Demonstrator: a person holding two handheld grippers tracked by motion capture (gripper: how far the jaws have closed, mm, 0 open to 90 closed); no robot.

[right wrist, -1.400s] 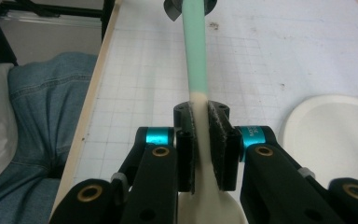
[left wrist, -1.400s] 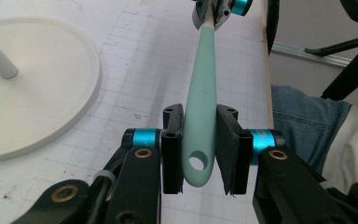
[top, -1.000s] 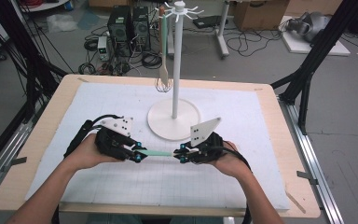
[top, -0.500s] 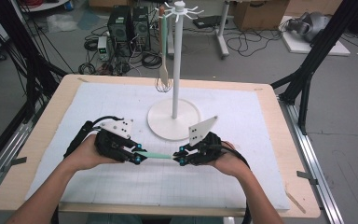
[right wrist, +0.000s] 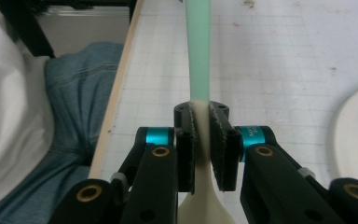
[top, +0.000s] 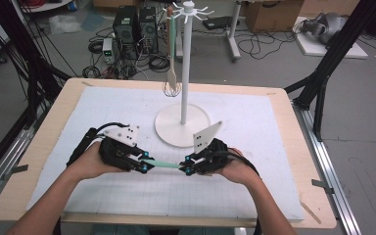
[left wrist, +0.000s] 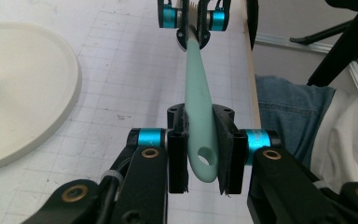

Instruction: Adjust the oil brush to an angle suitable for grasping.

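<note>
I have the desk [top: 293, 161] under me, its white gridded mat reaching almost to every edge, and the white stand [top: 182, 123] sits on its round base a little back of the desk's middle, with a whisk [top: 171, 78] hanging from one of the hooks at its top. Toward the near edge, just in front of that base, my two grippers face each other with a spatula [top: 160, 164] stretched level between them above the mat. My left gripper [top: 143, 166] is clamped on the green handle close to its end, where the hanging hole [left wrist: 203, 158] sits between the pads. My right gripper [top: 187, 169] is closed on the cream neck, right where the green stops, with the blade widening out below the jaws. Both sets of jaws are nearly closed, only the thickness of the spatula keeping them apart, and neither touches the mat as far as I can see. My worry is the shared hold: if my hands drift apart or twist against each other, the thin handle could bend or slide through one set of pads. The left grip is so near the tip that a small pull may strip it free. If one side lets go carelessly, the spatula could swing and knock the stand's base.
</note>
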